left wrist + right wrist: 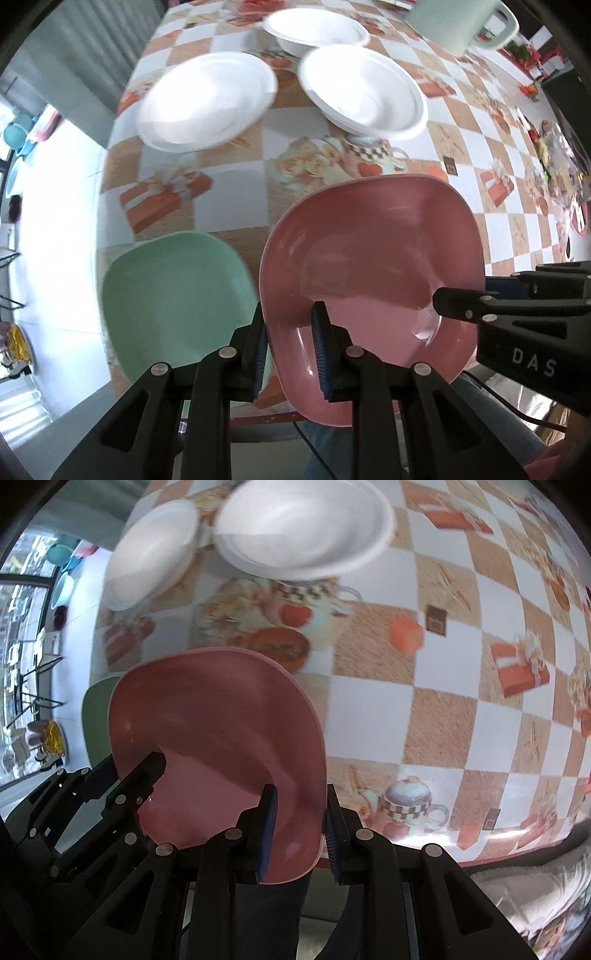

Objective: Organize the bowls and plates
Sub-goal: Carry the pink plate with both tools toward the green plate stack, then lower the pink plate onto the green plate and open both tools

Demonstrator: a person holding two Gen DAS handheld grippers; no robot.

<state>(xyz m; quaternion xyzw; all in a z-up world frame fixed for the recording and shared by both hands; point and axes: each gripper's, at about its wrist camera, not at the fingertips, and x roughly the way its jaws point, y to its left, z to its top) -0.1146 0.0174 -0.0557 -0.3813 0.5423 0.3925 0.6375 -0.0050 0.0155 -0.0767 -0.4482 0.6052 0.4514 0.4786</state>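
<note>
Pink plate (369, 266), glossy plastic and square with rounded corners, is held above the checkered tablecloth (236, 199) near the table's front edge. The left gripper (290, 354) is clamped on its left rim, the ribbed blue pads pinching the thin wall from both sides. The right gripper (300, 834) grips the opposite rim the same way, one pad inside the plate and one outside. Beside it a mint green plate (173, 291) of the same rounded-square shape lies flat on the cloth. Farther back lie a round white plate (207, 101) and two white bowls, one nearer (364, 92) and one behind it (316, 31), all matte with raised rims.
</note>
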